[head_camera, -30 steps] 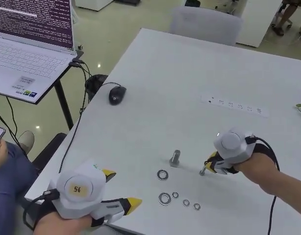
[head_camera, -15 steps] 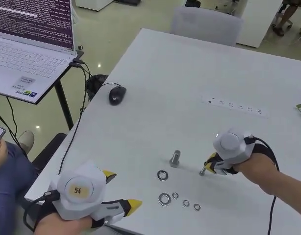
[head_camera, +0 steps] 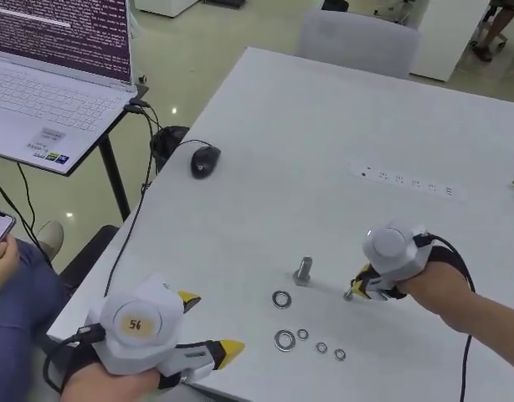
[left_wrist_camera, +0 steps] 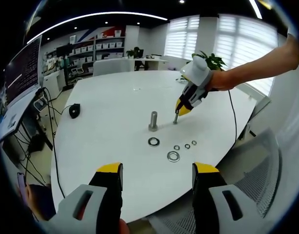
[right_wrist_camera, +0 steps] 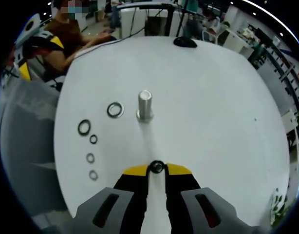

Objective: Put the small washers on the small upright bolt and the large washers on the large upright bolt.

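The large upright bolt [head_camera: 303, 270] stands on the white table [head_camera: 324, 126]. Just right of it, my right gripper [head_camera: 357, 286] is shut on the small bolt [head_camera: 348, 293], holding it upright on the table; in the right gripper view the jaws [right_wrist_camera: 157, 170] clamp its head [right_wrist_camera: 157, 166]. Two large washers [head_camera: 281, 299] [head_camera: 285, 340] and three small washers [head_camera: 302, 334] [head_camera: 321, 347] [head_camera: 340, 354] lie flat in front of the bolts. My left gripper [head_camera: 211, 322] is open and holds nothing, at the near table edge, left of the washers [left_wrist_camera: 173, 156].
A black mouse [head_camera: 203, 161] with its cable lies at the table's left edge. A white power strip [head_camera: 405, 180] lies farther back on the right. A laptop [head_camera: 48, 84] sits on a stand to the left, with a grey chair [head_camera: 357, 42] behind the table.
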### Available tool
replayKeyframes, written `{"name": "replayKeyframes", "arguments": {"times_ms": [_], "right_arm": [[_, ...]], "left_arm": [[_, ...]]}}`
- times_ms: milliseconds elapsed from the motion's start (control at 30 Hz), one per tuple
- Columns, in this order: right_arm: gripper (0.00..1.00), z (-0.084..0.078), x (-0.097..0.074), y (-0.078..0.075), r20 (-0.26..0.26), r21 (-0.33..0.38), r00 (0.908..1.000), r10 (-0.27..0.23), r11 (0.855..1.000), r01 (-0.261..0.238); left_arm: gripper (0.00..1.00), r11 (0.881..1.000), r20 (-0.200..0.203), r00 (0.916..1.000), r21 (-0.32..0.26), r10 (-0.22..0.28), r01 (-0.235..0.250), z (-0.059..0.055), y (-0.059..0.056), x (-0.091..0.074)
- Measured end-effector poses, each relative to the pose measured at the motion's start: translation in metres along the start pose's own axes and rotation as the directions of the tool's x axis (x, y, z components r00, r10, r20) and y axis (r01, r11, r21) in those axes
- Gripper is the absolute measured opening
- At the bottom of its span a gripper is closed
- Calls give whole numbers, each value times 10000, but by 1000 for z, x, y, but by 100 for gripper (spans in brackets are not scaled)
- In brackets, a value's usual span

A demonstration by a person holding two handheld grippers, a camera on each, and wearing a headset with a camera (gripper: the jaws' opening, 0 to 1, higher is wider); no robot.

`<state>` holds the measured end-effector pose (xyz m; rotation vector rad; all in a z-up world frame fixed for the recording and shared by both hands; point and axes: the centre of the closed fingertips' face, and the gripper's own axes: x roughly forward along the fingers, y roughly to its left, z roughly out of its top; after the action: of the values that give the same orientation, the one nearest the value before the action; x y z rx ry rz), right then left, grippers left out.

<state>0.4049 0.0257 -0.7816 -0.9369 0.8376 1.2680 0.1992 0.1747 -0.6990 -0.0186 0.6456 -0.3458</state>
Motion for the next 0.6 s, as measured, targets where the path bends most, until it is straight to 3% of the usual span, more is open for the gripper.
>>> {"name": "replayKeyframes", "arguments": {"times_ms": [600], "right_arm": [[14, -11, 29, 0, -487, 556, 9984, 289, 9981, -262]], "left_arm": [[57, 9996, 32, 9998, -208, 175, -174, -3, 8, -4]]}}
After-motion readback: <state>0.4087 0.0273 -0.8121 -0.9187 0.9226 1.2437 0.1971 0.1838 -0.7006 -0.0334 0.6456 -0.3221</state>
